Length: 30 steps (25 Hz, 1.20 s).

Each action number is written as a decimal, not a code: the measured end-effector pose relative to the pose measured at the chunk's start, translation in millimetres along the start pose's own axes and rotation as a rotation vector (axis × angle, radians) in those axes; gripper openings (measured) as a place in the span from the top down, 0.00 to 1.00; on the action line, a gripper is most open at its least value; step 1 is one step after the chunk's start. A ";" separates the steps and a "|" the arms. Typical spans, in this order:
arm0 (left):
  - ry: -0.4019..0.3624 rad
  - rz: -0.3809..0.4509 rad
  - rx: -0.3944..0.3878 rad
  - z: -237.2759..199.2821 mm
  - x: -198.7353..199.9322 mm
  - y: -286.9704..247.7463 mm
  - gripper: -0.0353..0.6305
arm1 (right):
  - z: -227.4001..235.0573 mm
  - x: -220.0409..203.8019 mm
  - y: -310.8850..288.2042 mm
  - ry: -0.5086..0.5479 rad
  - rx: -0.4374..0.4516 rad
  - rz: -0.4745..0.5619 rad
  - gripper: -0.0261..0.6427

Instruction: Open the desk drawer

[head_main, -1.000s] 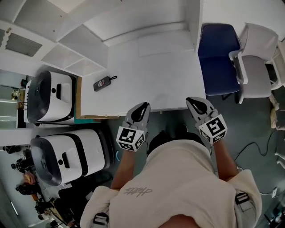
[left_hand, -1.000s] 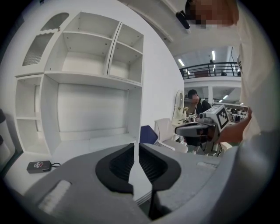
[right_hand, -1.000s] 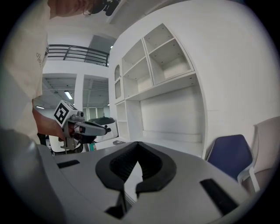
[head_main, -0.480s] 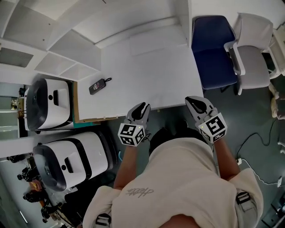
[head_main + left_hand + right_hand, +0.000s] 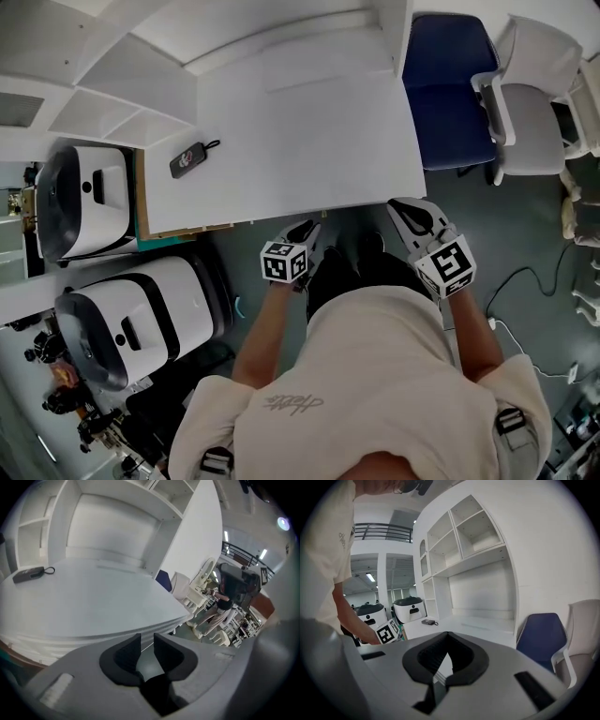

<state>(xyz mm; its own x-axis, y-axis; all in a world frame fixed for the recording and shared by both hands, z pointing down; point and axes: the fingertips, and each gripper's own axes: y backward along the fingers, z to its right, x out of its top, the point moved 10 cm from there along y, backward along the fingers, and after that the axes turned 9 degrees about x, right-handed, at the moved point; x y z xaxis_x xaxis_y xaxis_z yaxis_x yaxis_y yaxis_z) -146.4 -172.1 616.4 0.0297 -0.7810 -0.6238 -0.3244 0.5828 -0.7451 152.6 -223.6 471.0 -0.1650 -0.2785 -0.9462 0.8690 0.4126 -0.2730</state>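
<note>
One job, barely begun by the look of it: at the white rectangular desk [image 5: 291, 141], the grey hand-held left gripper [image 5: 304, 230] sits just below the desk's front edge, jaws slightly parted with nothing between them. The matching right gripper [image 5: 401, 203] hangs off the desk's front right corner, jaws tip to tip and empty. The drawer, presumably under the desk's front edge, shows in no view; reaching, gripping and pulling all remain.

White desk [image 5: 309, 141], navy chair [image 5: 452, 94]
</note>
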 end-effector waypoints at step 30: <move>0.259 -0.249 0.017 -41.7 -49.1 -126.0 0.80 | 18.0 -8.8 -35.5 -0.020 0.055 -0.153 0.97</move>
<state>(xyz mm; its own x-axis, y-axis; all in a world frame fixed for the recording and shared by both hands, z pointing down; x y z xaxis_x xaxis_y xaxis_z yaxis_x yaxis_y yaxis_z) -146.4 -216.5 750.7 -0.1357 -0.9292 -0.3438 -0.3214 0.3695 -0.8719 131.6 -251.4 492.2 -0.2885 -0.3523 -0.8903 0.8589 0.3158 -0.4033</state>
